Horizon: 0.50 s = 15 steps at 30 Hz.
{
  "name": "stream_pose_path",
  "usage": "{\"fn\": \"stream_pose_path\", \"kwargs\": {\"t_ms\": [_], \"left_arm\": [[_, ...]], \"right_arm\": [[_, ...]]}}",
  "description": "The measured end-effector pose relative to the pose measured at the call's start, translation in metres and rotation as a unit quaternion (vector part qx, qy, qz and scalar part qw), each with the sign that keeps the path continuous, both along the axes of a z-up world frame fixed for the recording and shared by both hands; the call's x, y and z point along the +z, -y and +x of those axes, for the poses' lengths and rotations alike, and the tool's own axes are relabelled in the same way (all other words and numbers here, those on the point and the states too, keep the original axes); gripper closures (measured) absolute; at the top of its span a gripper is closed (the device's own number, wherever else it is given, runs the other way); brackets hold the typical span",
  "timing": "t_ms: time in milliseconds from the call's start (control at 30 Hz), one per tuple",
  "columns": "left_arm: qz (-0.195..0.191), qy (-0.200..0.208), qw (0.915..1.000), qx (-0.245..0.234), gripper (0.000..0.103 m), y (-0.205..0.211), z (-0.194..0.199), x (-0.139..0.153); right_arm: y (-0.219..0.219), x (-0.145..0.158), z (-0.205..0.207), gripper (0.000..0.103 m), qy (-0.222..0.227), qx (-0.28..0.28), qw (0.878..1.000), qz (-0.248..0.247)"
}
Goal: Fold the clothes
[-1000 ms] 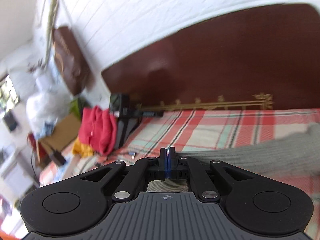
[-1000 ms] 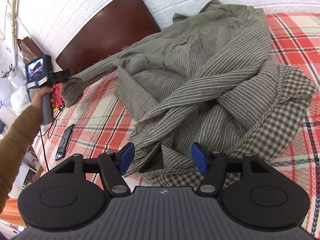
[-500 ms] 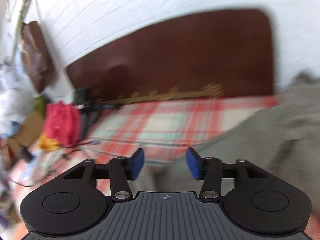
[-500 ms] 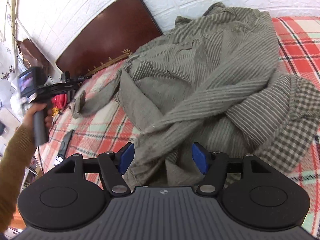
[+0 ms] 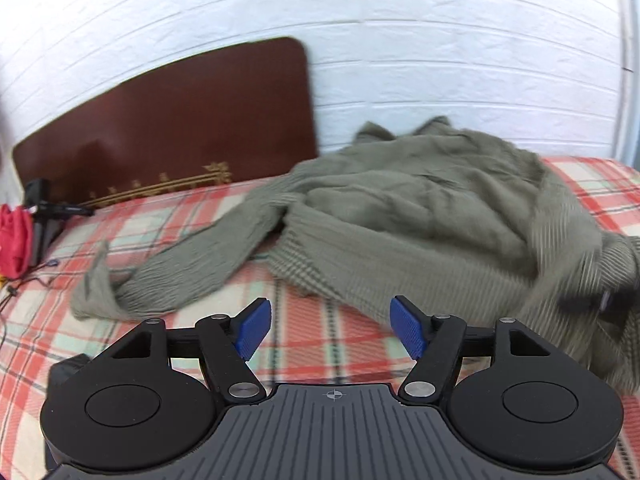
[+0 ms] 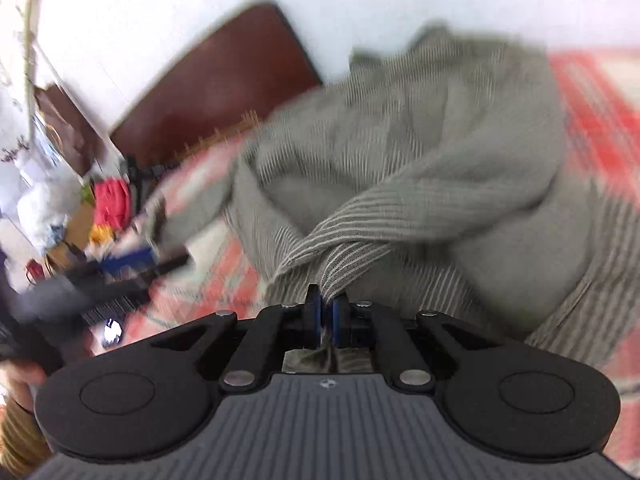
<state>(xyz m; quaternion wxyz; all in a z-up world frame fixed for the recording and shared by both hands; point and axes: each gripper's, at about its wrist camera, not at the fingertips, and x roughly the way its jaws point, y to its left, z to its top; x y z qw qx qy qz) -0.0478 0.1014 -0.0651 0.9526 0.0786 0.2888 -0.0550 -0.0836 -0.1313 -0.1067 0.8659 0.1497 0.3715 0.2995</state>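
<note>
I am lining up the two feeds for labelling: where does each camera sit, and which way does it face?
Left wrist: sits on the left gripper, facing across the plaid bed to the grey striped shirt and brown headboard; its jaws are open and empty.
Right wrist: sits on the right gripper, close above the shirt, shut on a fold; the left gripper shows blurred, left.
Both share shirt, bed, headboard, red cloth.

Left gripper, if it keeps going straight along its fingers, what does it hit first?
Probably the plaid bedsheet: the left gripper, open and empty, shows only sheet between its fingers. The grey striped shirt lies just beyond; depth is unclear.
</note>
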Motion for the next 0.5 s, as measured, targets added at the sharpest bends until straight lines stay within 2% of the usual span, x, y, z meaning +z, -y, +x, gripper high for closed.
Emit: {"fn": "stream_pose_path", "kwargs": {"t_ms": [100, 200, 267, 400, 500], "left_arm": [[-0.004, 0.005, 1.0000, -0.006, 0.024, 0.008, 0.000, 0.002], [-0.019, 0.002, 0.9997, -0.013, 0.022, 0.015, 0.001, 0.005], [-0.026, 0.000, 0.9994, -0.021, 0.022, 0.019, 0.001, 0.006], [-0.028, -0.012, 0.9988, -0.037, 0.022, 0.034, 0.004, 0.003], [0.002, -0.004, 0.9983, -0.057, 0.022, 0.052, 0.001, 0.001]], "right_arm": [[0.032, 0.034, -0.002, 0.097, 0.052, -0.024, 0.998, 0.027], [0.068, 0.055, 0.005, 0.097, 0.065, -0.049, 0.995, 0.056], [0.084, 0.060, 0.005, 0.097, 0.074, -0.072, 0.993, 0.052], [0.094, 0.045, 0.004, 0.096, 0.053, -0.080, 0.994, 0.055], [0.089, 0.030, 0.003, 0.097, 0.041, -0.084, 0.995, 0.046]]}}
